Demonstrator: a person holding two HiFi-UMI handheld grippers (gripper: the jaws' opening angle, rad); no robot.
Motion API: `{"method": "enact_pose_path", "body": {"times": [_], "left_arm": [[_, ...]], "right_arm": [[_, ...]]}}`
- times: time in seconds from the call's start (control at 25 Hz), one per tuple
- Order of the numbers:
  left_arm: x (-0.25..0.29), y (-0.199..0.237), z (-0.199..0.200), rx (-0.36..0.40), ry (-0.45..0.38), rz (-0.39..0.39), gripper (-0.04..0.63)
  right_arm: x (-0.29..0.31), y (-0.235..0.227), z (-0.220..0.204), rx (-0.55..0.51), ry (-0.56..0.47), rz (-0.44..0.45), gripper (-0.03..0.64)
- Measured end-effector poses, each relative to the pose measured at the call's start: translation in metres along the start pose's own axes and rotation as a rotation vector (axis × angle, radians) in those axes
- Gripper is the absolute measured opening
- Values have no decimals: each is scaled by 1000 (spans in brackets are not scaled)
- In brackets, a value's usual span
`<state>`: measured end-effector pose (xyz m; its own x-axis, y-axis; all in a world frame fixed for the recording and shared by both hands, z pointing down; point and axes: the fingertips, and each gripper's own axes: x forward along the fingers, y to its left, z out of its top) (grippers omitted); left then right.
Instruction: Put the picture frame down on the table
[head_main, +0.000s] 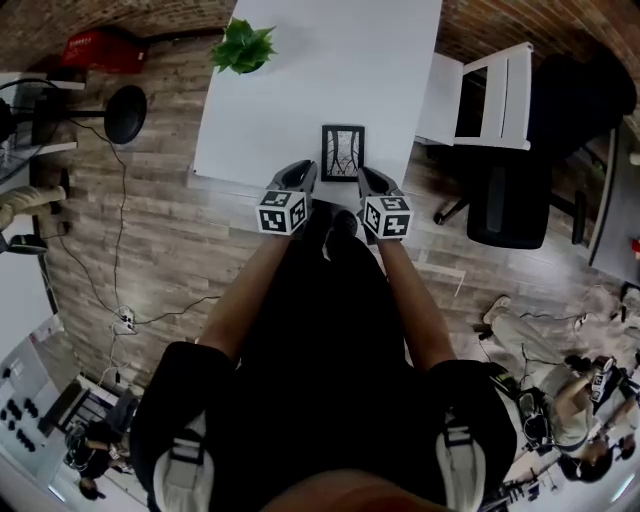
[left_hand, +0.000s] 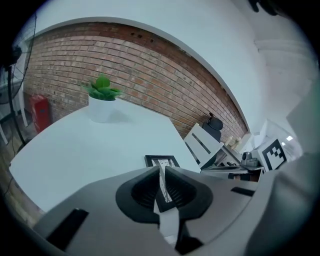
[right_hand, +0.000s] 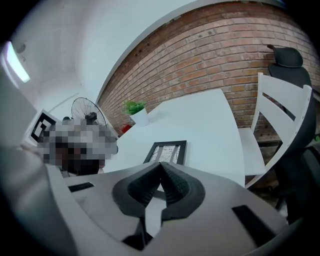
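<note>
The black picture frame lies flat on the white table, close to its near edge, with a pale line drawing in it. My left gripper hovers at the table edge just left of the frame, and my right gripper sits just right of it. Neither touches the frame. In the left gripper view the frame shows beyond the left gripper, whose jaws are drawn together on nothing. In the right gripper view the frame lies ahead of the right gripper, jaws meeting at the tips.
A potted green plant stands at the table's far left corner. A white chair and a black office chair stand to the right of the table. A black fan and cables are on the wooden floor at left.
</note>
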<state>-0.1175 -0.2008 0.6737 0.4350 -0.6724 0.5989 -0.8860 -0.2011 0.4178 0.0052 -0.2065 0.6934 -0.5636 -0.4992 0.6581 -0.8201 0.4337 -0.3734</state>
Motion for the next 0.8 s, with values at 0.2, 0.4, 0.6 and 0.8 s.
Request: {"method": "enact_pose_path", "body": {"times": [0.2, 0.4, 0.6, 0.8], "left_arm": [[-20, -12, 4, 14, -29, 7, 30], [-38, -32, -3, 19, -55, 17, 26], [-54, -42, -12, 25, -62, 42, 26], [-68, -53, -22, 23, -75, 61, 26]], "right_arm": [[-24, 14, 1, -102, -10, 17, -2], [-50, 11, -7, -92, -22, 23, -2], [-70, 4, -12, -89, -40, 25, -2], [-89, 1, -17, -95, -63, 35, -3]]}}
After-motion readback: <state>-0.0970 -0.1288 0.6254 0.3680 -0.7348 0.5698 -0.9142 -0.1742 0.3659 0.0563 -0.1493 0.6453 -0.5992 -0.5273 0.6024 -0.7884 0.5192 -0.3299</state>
